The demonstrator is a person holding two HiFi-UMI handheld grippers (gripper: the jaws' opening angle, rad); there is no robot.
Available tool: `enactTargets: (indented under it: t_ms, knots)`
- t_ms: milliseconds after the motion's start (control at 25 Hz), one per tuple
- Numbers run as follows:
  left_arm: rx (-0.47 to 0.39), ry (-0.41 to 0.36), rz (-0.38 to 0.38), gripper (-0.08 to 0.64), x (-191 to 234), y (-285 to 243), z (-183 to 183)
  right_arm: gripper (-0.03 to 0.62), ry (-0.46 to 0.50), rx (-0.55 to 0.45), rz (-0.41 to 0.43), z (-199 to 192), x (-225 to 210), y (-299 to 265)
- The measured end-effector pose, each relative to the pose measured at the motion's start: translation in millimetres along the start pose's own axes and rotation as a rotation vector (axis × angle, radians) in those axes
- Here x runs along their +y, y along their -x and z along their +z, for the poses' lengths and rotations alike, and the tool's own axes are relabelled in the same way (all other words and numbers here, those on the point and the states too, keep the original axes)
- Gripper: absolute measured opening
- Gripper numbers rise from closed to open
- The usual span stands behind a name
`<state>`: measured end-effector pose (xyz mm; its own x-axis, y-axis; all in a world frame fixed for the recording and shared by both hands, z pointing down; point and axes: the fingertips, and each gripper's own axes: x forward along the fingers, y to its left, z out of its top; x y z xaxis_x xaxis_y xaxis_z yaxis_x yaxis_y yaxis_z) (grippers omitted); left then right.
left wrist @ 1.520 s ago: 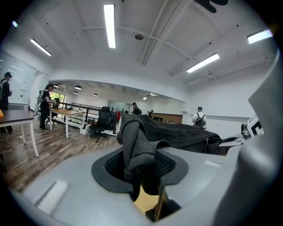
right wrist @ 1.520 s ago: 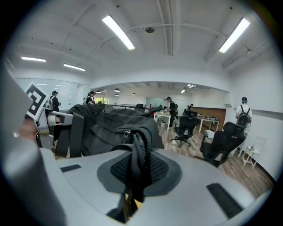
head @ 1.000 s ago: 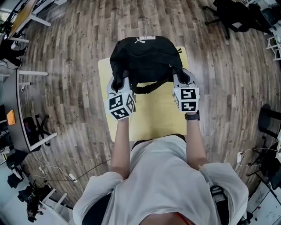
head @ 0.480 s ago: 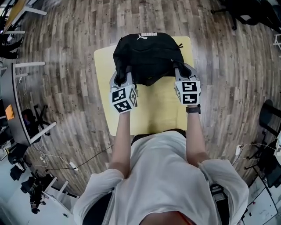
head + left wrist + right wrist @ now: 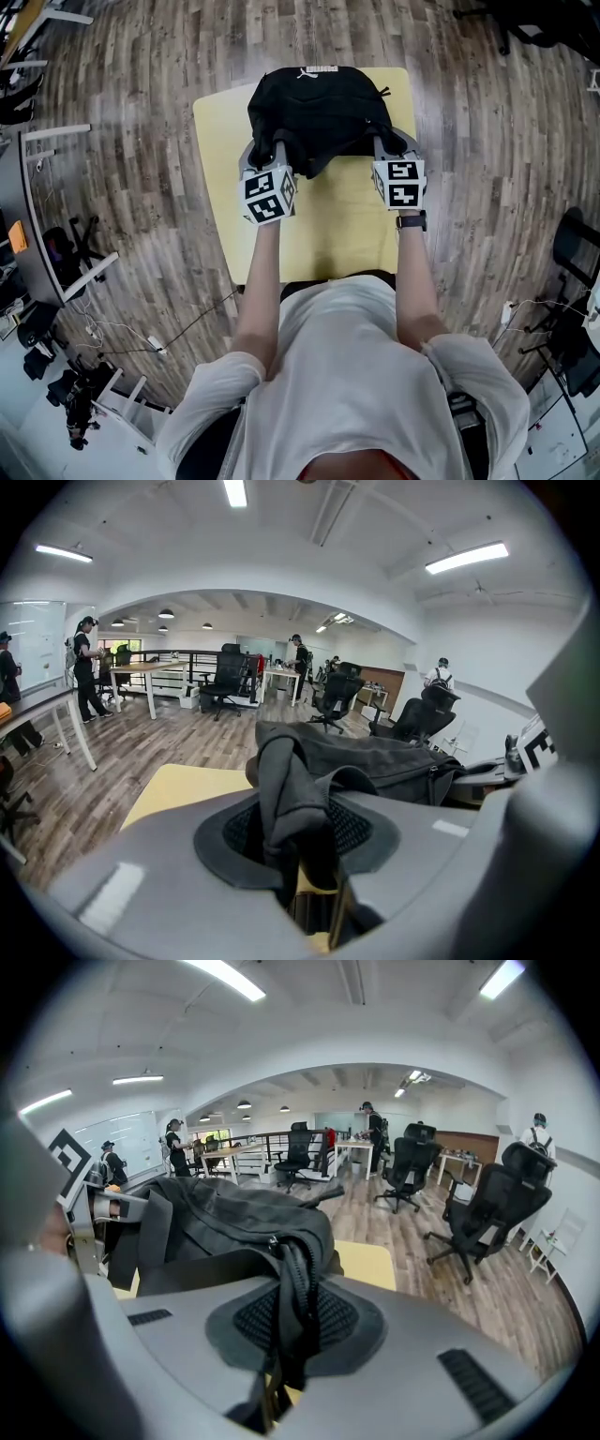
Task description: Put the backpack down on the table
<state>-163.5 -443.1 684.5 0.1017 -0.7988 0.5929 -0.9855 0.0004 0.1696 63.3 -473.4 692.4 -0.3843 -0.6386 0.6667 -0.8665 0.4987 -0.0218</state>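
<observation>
A black backpack (image 5: 317,111) hangs over the far half of the small yellow table (image 5: 337,225) in the head view. My left gripper (image 5: 265,153) is shut on a fold of the backpack's fabric (image 5: 286,799) at its near left corner. My right gripper (image 5: 386,148) is shut on the backpack's zipped edge (image 5: 292,1283) at its near right corner. In the left gripper view the bag (image 5: 375,761) stretches away to the right; in the right gripper view the bag (image 5: 225,1218) stretches away to the left. Whether its bottom touches the tabletop is hidden.
Wooden floor surrounds the table. Black office chairs (image 5: 483,1208) stand to the right and at the back. A desk edge (image 5: 37,216) with clutter lies at the far left of the head view. Several people (image 5: 86,667) stand at desks in the distance.
Both grippers have sunk with the backpack, which now sits lower and farther over the yellow table. Both grips are unchanged.
</observation>
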Motion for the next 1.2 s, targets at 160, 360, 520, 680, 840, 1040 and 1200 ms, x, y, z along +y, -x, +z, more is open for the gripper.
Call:
enactTargets:
  t_ms: [160,360,520,680,840,1040,1200]
  knots:
    - [0.034,0.004,0.006,0.124,1.8,-7.3,-18.1,0.029,-0.003,0.026,0.008,-15.1,0.2,-7.7]
    - [0.079,0.013,0.021,0.124,9.0,-17.0,-40.9,0.029,-0.004,0.05,0.027,-28.5,2.0,-17.8]
    - [0.131,-0.008,0.039,0.124,15.1,-23.8,-64.3,0.029,0.0,0.089,0.027,-47.0,2.6,-26.3]
    - [0.195,-0.044,0.064,0.127,25.7,-33.8,-87.5,0.029,0.01,0.113,0.009,-62.5,3.0,-34.4]
    - [0.219,-0.08,0.056,0.141,35.7,-39.4,-107.3,0.041,0.011,0.116,-0.032,-69.2,3.5,-36.8]
    - [0.198,-0.039,0.021,0.178,40.4,-45.4,-116.8,0.087,-0.034,0.127,-0.061,-80.1,-2.8,-43.2]
    - [0.244,-0.052,-0.006,0.195,41.2,-45.6,-118.6,0.116,-0.105,0.128,-0.023,-82.7,-7.6,-41.4]
